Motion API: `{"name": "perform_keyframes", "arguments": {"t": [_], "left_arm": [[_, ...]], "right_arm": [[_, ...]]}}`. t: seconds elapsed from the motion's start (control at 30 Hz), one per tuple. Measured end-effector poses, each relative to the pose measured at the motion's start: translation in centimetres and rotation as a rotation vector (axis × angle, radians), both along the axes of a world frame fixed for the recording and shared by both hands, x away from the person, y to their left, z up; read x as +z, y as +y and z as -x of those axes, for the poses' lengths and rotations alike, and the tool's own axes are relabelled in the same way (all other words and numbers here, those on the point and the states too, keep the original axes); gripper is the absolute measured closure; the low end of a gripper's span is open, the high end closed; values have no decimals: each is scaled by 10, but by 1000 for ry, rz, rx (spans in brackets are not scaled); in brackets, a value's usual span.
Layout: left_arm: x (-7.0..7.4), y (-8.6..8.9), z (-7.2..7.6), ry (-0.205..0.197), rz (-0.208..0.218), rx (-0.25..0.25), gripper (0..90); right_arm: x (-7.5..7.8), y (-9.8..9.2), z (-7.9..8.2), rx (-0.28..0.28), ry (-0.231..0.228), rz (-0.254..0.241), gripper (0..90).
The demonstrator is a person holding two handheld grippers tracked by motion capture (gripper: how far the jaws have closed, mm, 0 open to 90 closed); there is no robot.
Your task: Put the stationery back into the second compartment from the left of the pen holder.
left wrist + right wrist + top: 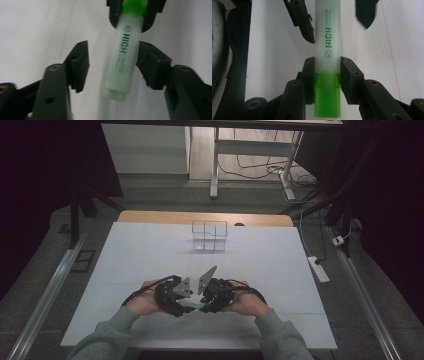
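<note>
A green highlighter (327, 50) with a frosted white body marked "HIGH LIGHTER" lies between my two grippers, low over the white table near its front edge. My right gripper (327, 63) is shut on it where the green cap meets the body. My left gripper (113, 53) is open around the body's other end; its right jaw is close to or touching the barrel, and its left jaw stands well apart. In the high view the left gripper (175, 297) and right gripper (212, 297) face each other, with the highlighter (191, 305) partly hidden between them.
A small wire rack (210, 236) stands at the back middle of the white table cover (150, 255). A power strip (318, 269) lies on the floor to the right, and desk legs and cables sit beyond the table's far edge.
</note>
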State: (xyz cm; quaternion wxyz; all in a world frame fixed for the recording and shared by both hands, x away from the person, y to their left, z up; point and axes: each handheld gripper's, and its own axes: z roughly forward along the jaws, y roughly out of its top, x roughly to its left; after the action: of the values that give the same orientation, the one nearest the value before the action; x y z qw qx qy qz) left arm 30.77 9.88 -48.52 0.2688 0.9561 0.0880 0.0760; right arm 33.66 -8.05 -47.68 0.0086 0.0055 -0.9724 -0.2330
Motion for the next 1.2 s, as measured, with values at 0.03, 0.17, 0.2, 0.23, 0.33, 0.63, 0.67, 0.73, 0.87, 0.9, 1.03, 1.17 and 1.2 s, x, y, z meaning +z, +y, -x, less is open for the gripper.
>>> {"name": "perform_keyframes", "arguments": {"t": [0.03, 0.17, 0.2, 0.23, 0.33, 0.63, 0.67, 0.73, 0.87, 0.9, 1.03, 1.17, 1.2], "left_arm": [[-1, -1, 0, 10, -7, -18, 468], [-4, -3, 2, 23, -22, -45, 573], [-5, -4, 2, 28, -25, -55, 594], [-5, -4, 3, 30, -27, -59, 605], [-7, -4, 4, 42, -29, -91, 628], [-6, -1, 3, 39, -1, -61, 651], [-6, 1, 3, 37, 6, -48, 652], [-6, 4, 2, 23, 11, -42, 652], [-4, 12, 1, 1, 56, 10, 651], [-4, 15, 0, -7, 65, 30, 651], [-6, 24, -2, -35, 98, 114, 651], [-8, 32, -4, -55, 134, 196, 651], [-7, 35, -5, -62, 156, 214, 651]], "right_arm": [[0, 0, 0, 3, 2, 0, 669], [2, 1, 1, 15, 5, -5, 670], [4, 2, 1, 22, -66, 2, 669], [2, 2, 3, 14, 24, 7, 669], [1, 3, 4, 25, 26, 14, 667], [3, 0, -3, 23, 23, -47, 634], [4, -1, -5, 11, 27, -46, 622], [5, -4, -5, -31, 25, -59, 553], [10, -14, -9, -136, 2, -121, 435], [12, -17, -11, -160, 2, -146, 424], [16, -31, -16, -270, -14, -230, 376], [14, -44, -20, -384, -22, -296, 358], [13, -47, -20, -411, -22, -311, 356]]}}
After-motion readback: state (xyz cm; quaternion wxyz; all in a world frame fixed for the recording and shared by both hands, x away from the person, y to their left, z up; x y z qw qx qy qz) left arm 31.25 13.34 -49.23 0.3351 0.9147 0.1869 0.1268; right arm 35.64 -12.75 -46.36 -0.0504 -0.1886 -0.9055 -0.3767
